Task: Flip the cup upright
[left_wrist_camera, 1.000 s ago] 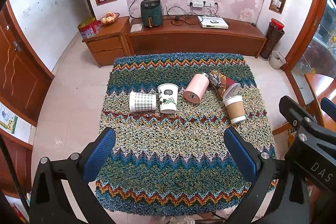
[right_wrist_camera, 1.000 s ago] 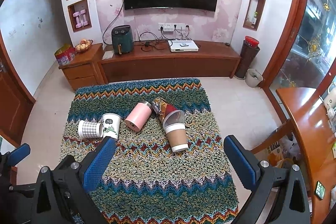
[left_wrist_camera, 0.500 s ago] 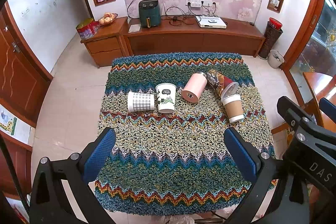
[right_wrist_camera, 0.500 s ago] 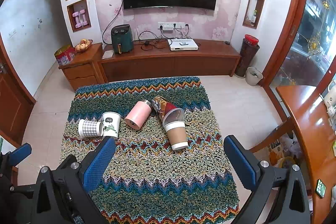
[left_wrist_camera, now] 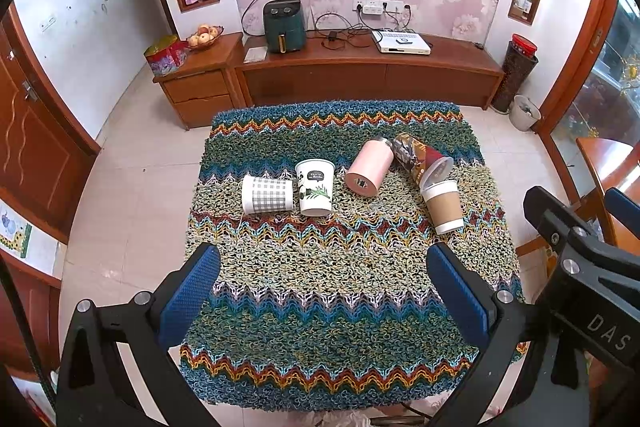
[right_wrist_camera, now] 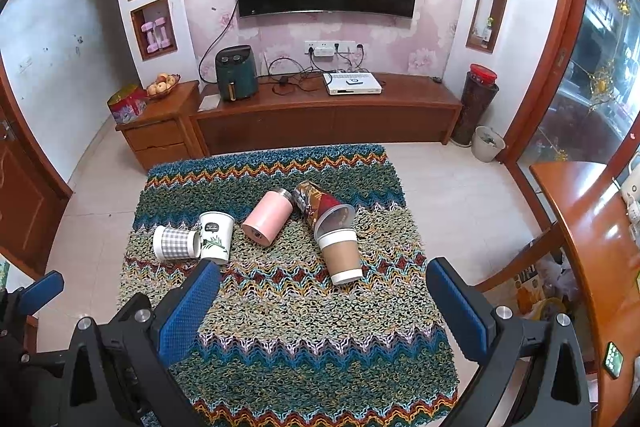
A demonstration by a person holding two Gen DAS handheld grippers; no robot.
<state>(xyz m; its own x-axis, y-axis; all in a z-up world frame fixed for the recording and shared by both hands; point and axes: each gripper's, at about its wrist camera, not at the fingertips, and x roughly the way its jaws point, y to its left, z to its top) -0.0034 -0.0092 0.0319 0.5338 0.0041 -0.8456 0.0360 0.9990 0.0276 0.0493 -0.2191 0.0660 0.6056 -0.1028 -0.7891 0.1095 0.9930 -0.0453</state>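
Note:
Several cups lie on a table under a zigzag woven cloth. A grey checked cup lies on its side at the left. A white panda cup stands upright beside it. A pink tumbler, a red patterned cup and a brown paper cup lie on their sides. The same cups show in the right wrist view: checked, panda, pink, patterned, brown. My left gripper and right gripper are open and empty, above the near part of the cloth.
A wooden TV cabinet with a green air fryer stands behind the table. Tiled floor surrounds the table. A wooden table is at the right. The right gripper's body shows at the left wrist view's right edge.
Both cameras have drawn back and up slightly, so the cups sit a little higher and farther in view. No cup has moved. Both grippers stay open.

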